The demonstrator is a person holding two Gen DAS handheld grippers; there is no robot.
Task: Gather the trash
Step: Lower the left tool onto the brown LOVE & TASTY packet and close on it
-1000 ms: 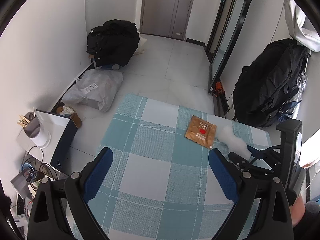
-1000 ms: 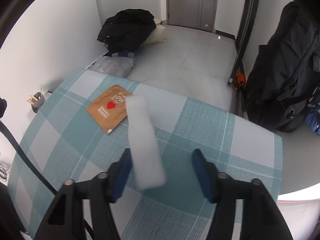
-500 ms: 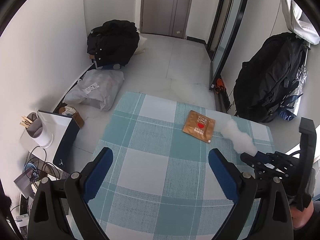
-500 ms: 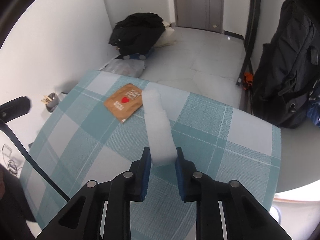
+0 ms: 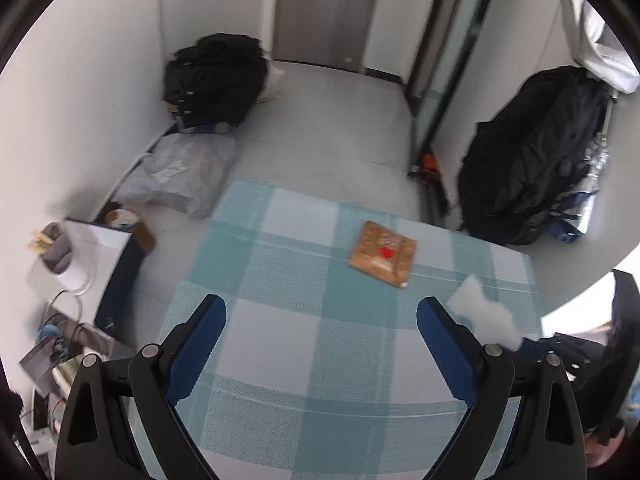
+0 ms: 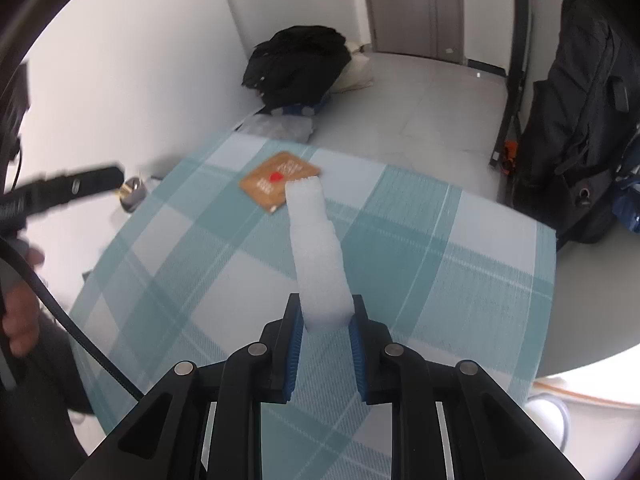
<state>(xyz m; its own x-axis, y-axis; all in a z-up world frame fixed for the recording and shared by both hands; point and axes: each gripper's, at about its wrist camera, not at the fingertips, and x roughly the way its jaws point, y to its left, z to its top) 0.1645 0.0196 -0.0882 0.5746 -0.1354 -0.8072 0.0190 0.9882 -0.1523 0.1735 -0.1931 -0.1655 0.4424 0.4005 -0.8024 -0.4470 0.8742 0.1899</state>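
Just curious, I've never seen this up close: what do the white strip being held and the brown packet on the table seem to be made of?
White strip: probably soft packing foam, matte and finely pebbled, standing stiffly out from the fingers pinching it. Brown packet: looks like kraft paper or a matte paper-look film, flat, with white print and a red heart; blur leaves that open.

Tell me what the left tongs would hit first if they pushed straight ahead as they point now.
Probably the checked tablecloth: the left tongs stand open and angled down at bare cloth. The brown packet lies farther along, slightly right; depth is unclear.
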